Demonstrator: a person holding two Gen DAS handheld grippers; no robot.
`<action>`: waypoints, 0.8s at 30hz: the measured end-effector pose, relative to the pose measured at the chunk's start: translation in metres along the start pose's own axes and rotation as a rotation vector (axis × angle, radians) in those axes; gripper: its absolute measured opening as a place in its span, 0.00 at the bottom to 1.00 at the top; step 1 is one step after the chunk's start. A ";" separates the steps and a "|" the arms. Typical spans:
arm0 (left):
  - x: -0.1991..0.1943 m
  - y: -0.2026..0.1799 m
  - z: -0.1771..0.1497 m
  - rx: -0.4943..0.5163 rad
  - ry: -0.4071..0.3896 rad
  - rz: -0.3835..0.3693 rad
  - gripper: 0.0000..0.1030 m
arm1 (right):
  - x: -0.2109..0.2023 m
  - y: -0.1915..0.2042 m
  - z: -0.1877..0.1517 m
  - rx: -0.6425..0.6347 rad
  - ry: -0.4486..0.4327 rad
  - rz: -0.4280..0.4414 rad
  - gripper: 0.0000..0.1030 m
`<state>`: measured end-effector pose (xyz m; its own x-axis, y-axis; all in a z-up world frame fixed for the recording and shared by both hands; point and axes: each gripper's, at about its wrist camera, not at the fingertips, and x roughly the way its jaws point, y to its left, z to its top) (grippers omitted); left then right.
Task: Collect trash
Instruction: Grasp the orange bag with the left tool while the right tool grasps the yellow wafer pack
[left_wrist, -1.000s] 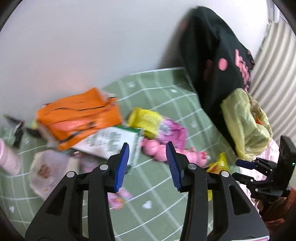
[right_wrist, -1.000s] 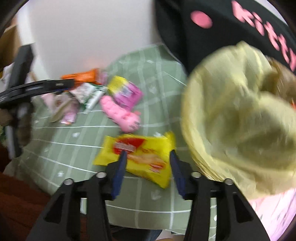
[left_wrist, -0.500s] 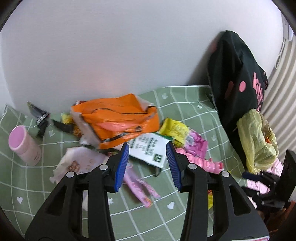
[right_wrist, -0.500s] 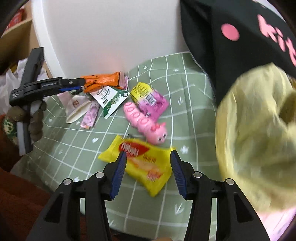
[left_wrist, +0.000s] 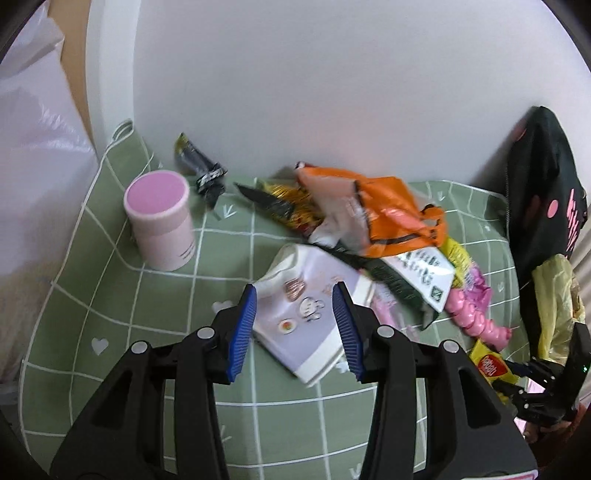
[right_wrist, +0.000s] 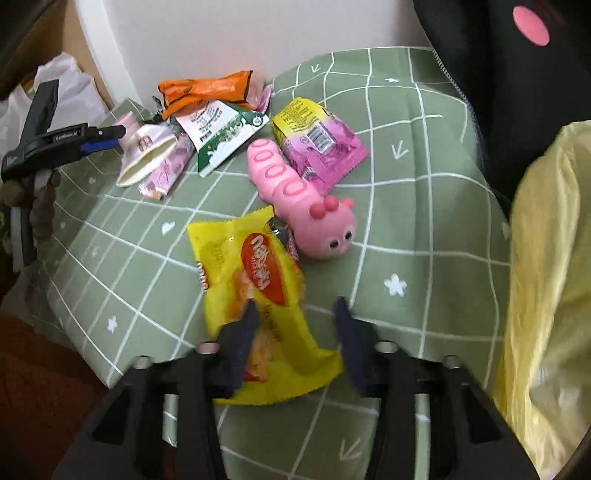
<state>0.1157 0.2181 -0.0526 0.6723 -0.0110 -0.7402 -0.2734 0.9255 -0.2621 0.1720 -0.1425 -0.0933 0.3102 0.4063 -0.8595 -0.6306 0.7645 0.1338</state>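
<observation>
While your left hand-held gripper (left_wrist: 295, 325) gapes empty over the paper cup (left_wrist: 306, 317), it may crush; your right hand-held gripper (right_wrist: 295, 325), open too, could slip off the yellow wrapper (right_wrist: 258, 295).

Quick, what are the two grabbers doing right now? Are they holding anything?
Left gripper: open, holding nothing, over the paper cup.
Right gripper: open, holding nothing, over the yellow snack wrapper.

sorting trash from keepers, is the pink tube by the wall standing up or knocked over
Upright. The pink tube stands on its base on the green cloth, its round lid facing up, apart from the wrapper pile.
</observation>
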 end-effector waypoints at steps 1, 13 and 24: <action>0.002 0.001 0.000 0.003 0.005 -0.004 0.41 | 0.000 0.000 0.000 0.006 0.003 0.000 0.21; 0.012 -0.024 0.043 0.043 -0.047 -0.092 0.45 | -0.002 0.000 -0.002 0.041 -0.001 0.016 0.12; 0.061 -0.046 0.066 -0.065 0.047 -0.031 0.45 | -0.006 0.005 -0.004 0.020 -0.012 -0.042 0.12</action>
<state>0.2144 0.2000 -0.0452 0.6486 -0.0588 -0.7589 -0.2981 0.8978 -0.3243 0.1643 -0.1434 -0.0900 0.3447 0.3800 -0.8584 -0.6027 0.7907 0.1080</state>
